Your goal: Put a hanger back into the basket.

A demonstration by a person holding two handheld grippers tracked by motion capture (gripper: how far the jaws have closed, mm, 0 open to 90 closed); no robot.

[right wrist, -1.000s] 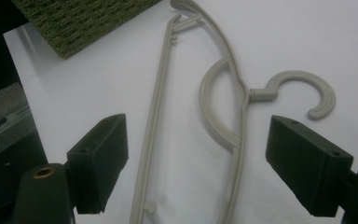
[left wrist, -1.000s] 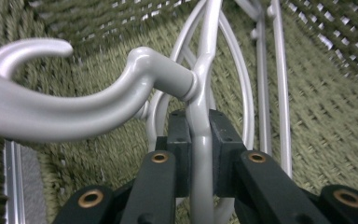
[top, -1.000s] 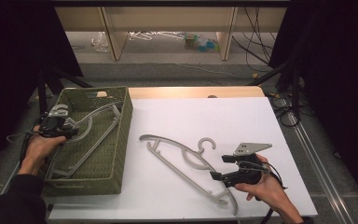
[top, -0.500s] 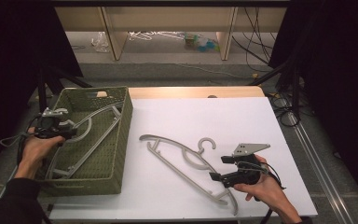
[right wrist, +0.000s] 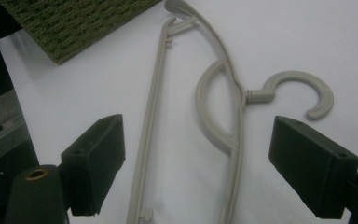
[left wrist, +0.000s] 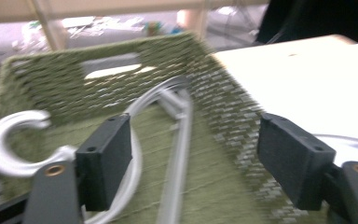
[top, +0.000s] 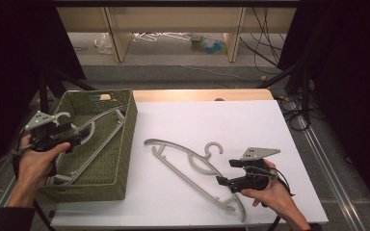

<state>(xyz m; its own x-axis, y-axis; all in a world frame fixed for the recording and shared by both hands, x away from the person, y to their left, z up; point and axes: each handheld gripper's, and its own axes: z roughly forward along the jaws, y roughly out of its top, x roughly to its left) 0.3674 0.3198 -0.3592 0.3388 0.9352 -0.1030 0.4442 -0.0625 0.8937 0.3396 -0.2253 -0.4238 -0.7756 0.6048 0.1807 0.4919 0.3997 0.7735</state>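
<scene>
At the left of the high view, the left gripper [top: 74, 139] is held over the woven green basket [top: 120, 144], jaws just opened, nothing between them; a grey plastic hanger [top: 101, 125] lies inside. Lower right, the right gripper [top: 221, 182] is held wide open over a second grey plastic hanger [top: 188, 166] lying on the white tabletop [top: 250, 120].

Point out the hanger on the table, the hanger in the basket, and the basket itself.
hanger on the table [top: 189, 155], high view, on its curved upper arm.
hanger in the basket [left wrist: 179, 135], left gripper view, on its straight bar.
basket [top: 125, 139], high view, on its right wall.
</scene>
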